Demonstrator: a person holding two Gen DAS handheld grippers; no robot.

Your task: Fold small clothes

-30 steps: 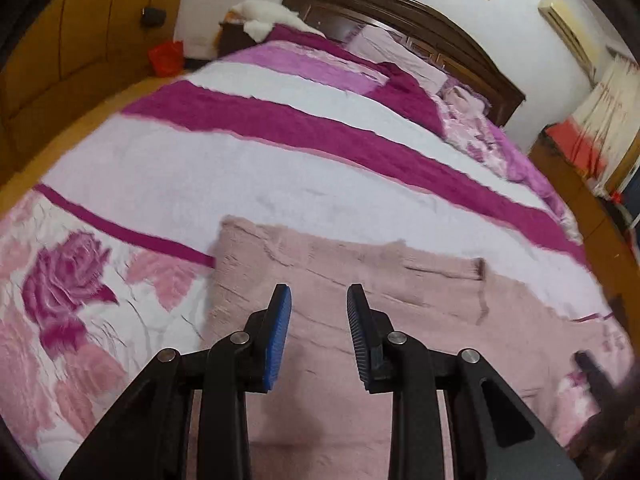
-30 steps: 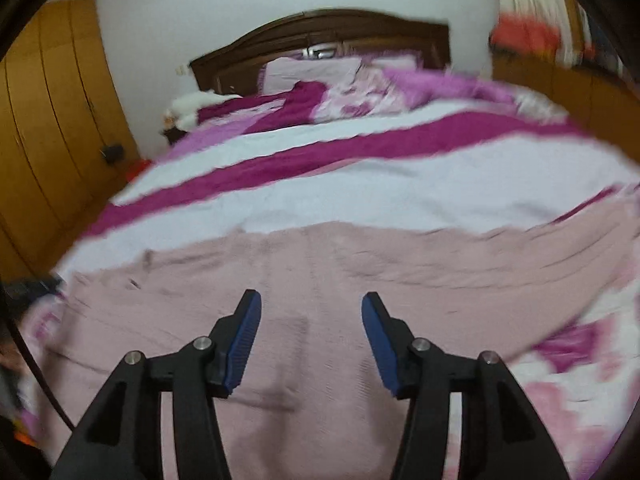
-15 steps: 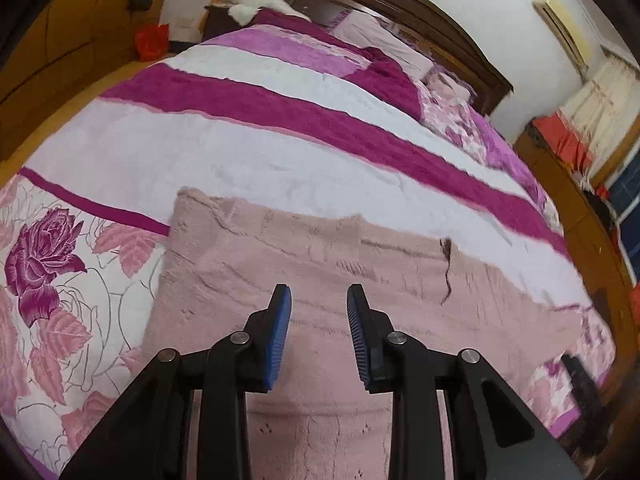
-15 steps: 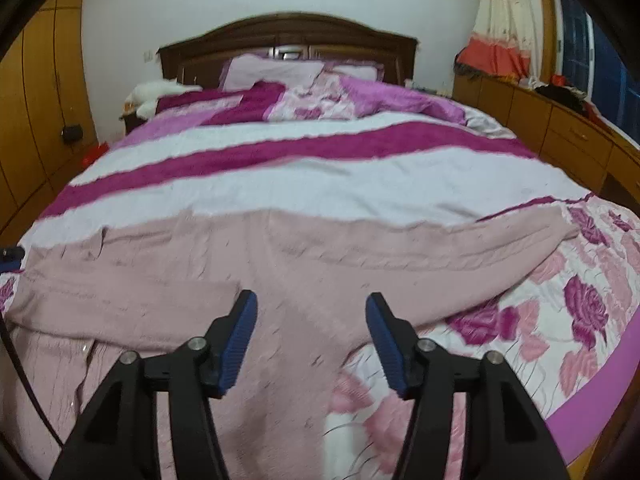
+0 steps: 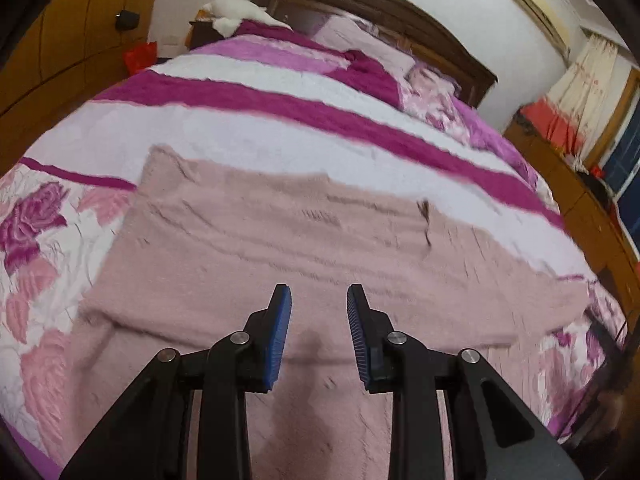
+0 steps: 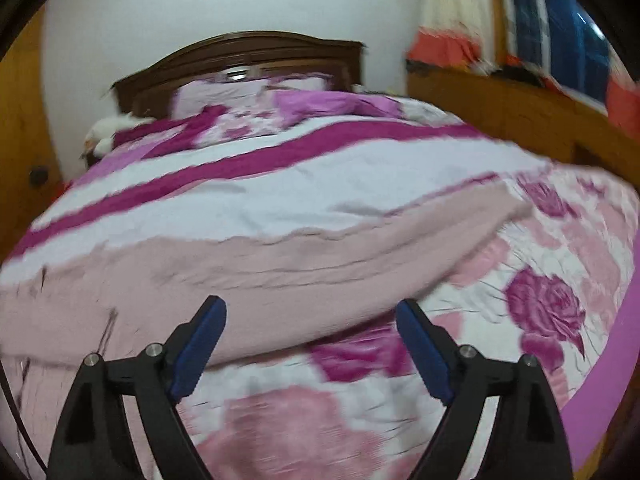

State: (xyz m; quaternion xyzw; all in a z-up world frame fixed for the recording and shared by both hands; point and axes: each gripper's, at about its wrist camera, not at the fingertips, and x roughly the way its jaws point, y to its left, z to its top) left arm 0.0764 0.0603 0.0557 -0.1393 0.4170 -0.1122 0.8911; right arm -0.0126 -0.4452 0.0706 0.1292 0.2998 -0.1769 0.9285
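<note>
1. Although the pink knit sweater (image 5: 280, 240) is lying spread flat across the foot end of the bed cover (image 5: 280, 136), the folding is looking barely begun: its body is filling the near middle of the bed, and its right sleeve (image 6: 460, 224) is stretching out unfolded towards the right edge.
2. Near the sweater's left side a ridge is showing that may be the other sleeve already laid over the body; motion blur is making this hard to confirm.
3. Judging from this, the right sleeve and the crosswise folds of the body are remaining to be done.
4. Over the sweater's body the left gripper (image 5: 319, 300) is hovering with its blue pads drawn nearly together and gripping nothing.
5. Over the sleeve's near edge the right gripper (image 6: 310, 312) is opening its jaws, with nothing between them.
6. Compared with a second ago, the right jaws are standing much wider, and that gripper has swung from the sweater's middle out towards the right sleeve and the floral border.
7. Meanwhile the left gripper has shifted only a little, keeping its narrow gap.
</note>
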